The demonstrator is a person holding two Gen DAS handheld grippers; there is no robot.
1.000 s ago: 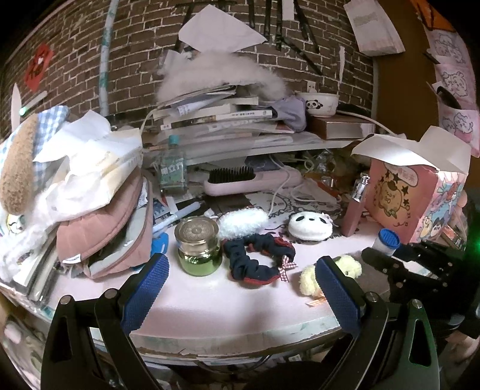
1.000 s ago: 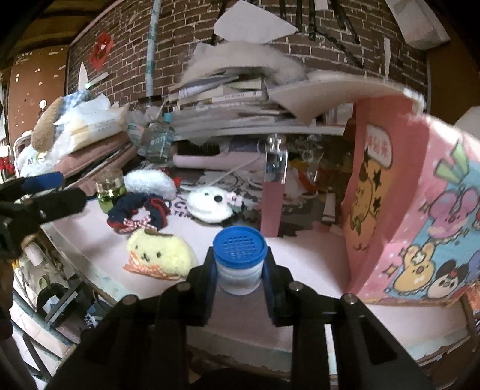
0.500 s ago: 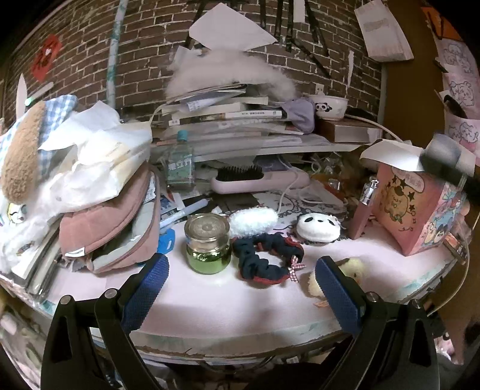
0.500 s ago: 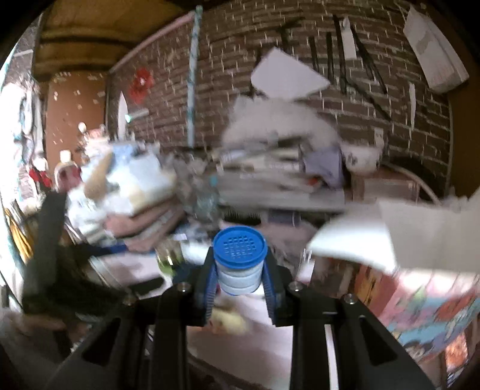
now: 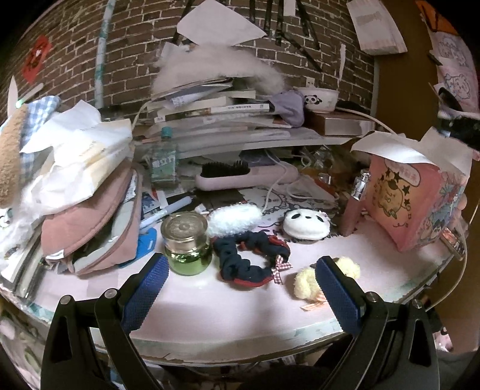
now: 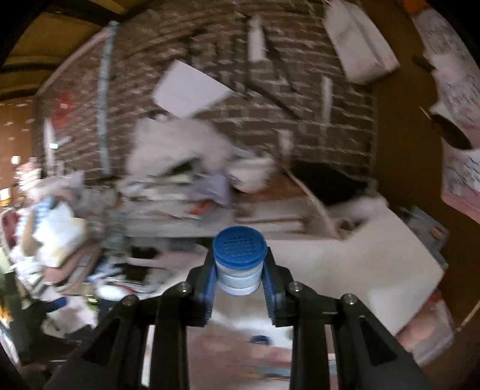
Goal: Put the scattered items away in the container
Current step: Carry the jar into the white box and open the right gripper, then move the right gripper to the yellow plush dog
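A brick wall (image 5: 330,69) stands far ahead of the left gripper (image 5: 240,267). Straight ahead of the gripper, at the back of the surface, lies a stack of books (image 5: 210,111) with a white fluffy piece (image 5: 216,66) on top. Ahead and to the right, a panda bowl (image 5: 318,100) sits on a brown book (image 5: 339,126), touching a purple cloth (image 5: 288,106). To the gripper's left, pink pads (image 5: 87,222) lie piled under a white bag (image 5: 81,159). A paper sheet (image 5: 216,27) hangs on the wall above the books.

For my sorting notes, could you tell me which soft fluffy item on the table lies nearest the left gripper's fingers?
The yellow plush, partly hidden behind one blue pad; the white puff and panda pouch lie farther back.
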